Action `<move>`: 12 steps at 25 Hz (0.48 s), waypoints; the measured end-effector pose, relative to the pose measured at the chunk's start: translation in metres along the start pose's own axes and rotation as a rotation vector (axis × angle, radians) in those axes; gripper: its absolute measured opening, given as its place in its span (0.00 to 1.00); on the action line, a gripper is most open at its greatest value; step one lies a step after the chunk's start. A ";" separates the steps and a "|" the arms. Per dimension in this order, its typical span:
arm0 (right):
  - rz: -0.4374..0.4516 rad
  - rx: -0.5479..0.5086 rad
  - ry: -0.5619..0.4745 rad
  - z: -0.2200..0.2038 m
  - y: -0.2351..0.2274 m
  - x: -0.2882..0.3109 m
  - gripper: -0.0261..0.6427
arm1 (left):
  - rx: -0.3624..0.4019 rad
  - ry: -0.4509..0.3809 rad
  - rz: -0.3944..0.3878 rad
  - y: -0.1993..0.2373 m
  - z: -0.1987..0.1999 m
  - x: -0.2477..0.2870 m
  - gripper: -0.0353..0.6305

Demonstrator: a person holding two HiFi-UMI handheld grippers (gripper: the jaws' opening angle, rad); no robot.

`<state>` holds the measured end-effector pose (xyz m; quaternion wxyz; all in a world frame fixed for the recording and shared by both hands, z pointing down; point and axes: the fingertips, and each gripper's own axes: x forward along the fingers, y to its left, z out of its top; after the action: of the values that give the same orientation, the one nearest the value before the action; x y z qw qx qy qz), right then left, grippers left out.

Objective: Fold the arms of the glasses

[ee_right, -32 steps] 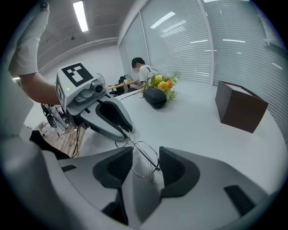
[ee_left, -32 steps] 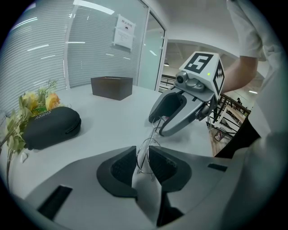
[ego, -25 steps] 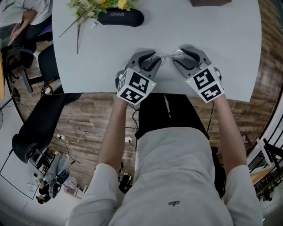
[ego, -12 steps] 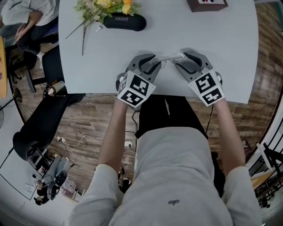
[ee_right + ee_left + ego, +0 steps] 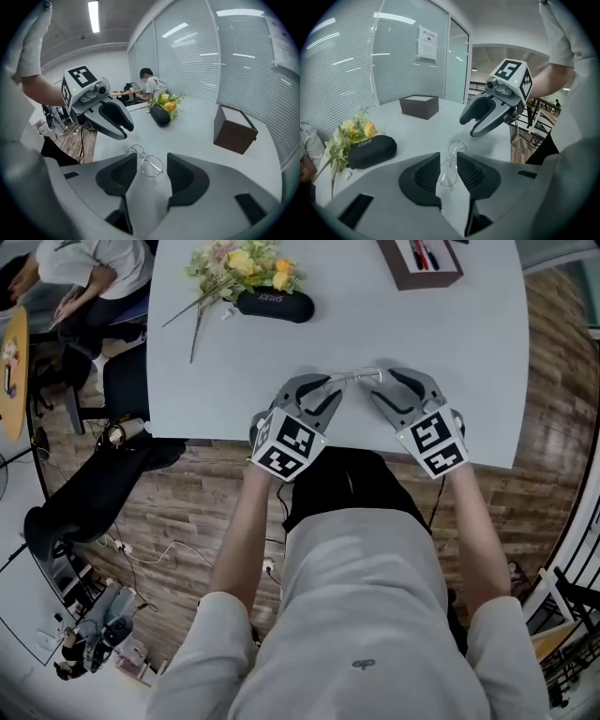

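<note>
Thin wire-framed glasses (image 5: 356, 377) hang between my two grippers over the near part of the white table (image 5: 469, 352). My left gripper (image 5: 330, 390) has its jaws narrow, with the wire frame (image 5: 456, 147) caught between them; its own view shows the pads (image 5: 426, 174) close on either side. My right gripper (image 5: 382, 385) stands wide, one lens (image 5: 152, 165) lying in the gap and neither pad visibly pressing on it. In the left gripper view the right gripper (image 5: 474, 125) hovers just beyond the glasses. In the right gripper view the left gripper (image 5: 124, 131) sits just past the far lens.
A black glasses case (image 5: 274, 303) and a bunch of flowers (image 5: 239, 263) lie at the table's far left. A brown box (image 5: 419, 259) holding pens stands at the far right. A person (image 5: 84, 277) sits beyond the table's left side, near a black chair (image 5: 94, 493).
Both grippers have risen a little together, the glasses staying between them. The head view has shifted, so more of the far table, the flowers and the box now shows.
</note>
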<state>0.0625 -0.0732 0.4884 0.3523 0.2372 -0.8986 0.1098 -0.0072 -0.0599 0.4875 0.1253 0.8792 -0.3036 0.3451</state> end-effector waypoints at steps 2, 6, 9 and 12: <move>-0.003 -0.015 -0.009 0.003 0.003 -0.007 0.35 | -0.003 -0.015 0.012 -0.005 0.006 -0.006 0.21; -0.013 -0.027 -0.031 0.012 0.006 -0.017 0.35 | -0.021 -0.040 0.036 -0.011 0.014 -0.016 0.21; -0.020 -0.015 -0.054 0.021 0.010 -0.024 0.34 | -0.049 -0.071 0.053 -0.015 0.021 -0.025 0.21; -0.039 -0.014 -0.065 0.031 0.012 -0.029 0.33 | -0.081 -0.125 0.064 -0.015 0.033 -0.036 0.21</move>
<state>0.0567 -0.0640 0.4457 0.3265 0.2557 -0.9056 0.0887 -0.0010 -0.0460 0.4392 0.1305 0.8831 -0.3526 0.2808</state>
